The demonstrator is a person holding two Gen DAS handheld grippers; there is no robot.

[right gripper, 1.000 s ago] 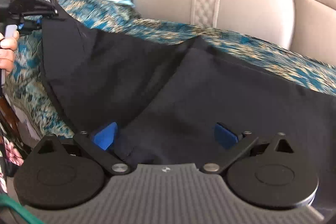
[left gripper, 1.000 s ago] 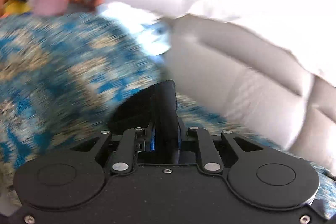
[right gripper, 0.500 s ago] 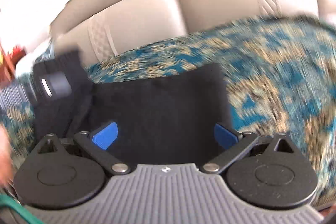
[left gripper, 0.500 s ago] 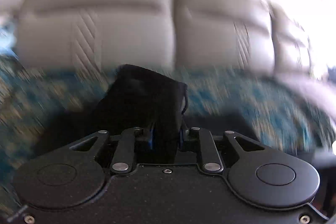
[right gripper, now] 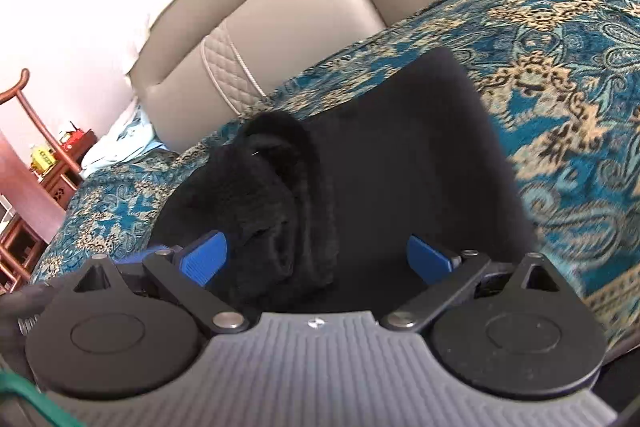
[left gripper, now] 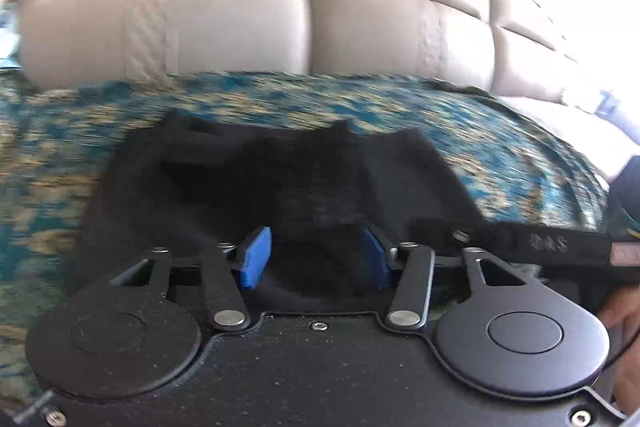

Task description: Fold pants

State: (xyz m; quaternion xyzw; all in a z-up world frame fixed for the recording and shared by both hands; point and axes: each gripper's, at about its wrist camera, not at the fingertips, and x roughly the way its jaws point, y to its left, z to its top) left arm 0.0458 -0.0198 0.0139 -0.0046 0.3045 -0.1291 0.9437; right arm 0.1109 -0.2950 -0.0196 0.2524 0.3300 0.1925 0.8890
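The black pants (left gripper: pixel 280 179) lie folded in a thick bundle on the blue and gold patterned cover (left gripper: pixel 60 155). My left gripper (left gripper: pixel 316 255) is open just above the near edge of the pants, its blue pads (left gripper: pixel 256 259) apart with nothing between them. In the right wrist view the pants (right gripper: pixel 380 187) show stacked layers with a rolled fold at the left. My right gripper (right gripper: pixel 316 259) is open over the near edge of the bundle, empty. The right gripper's body shows at the right edge of the left wrist view.
A beige leather sofa back (left gripper: pixel 240 19) rises behind the cover. In the right wrist view the patterned cover (right gripper: pixel 560 67) stretches right, and wooden furniture (right gripper: pixel 40 179) with small items stands at the far left. A hand (left gripper: pixel 624 315) shows at the right edge.
My left gripper has let go of the black fabric and opened, after swinging it across onto the bundle. The pants went from spread out to a compact fold. The right gripper stayed open.
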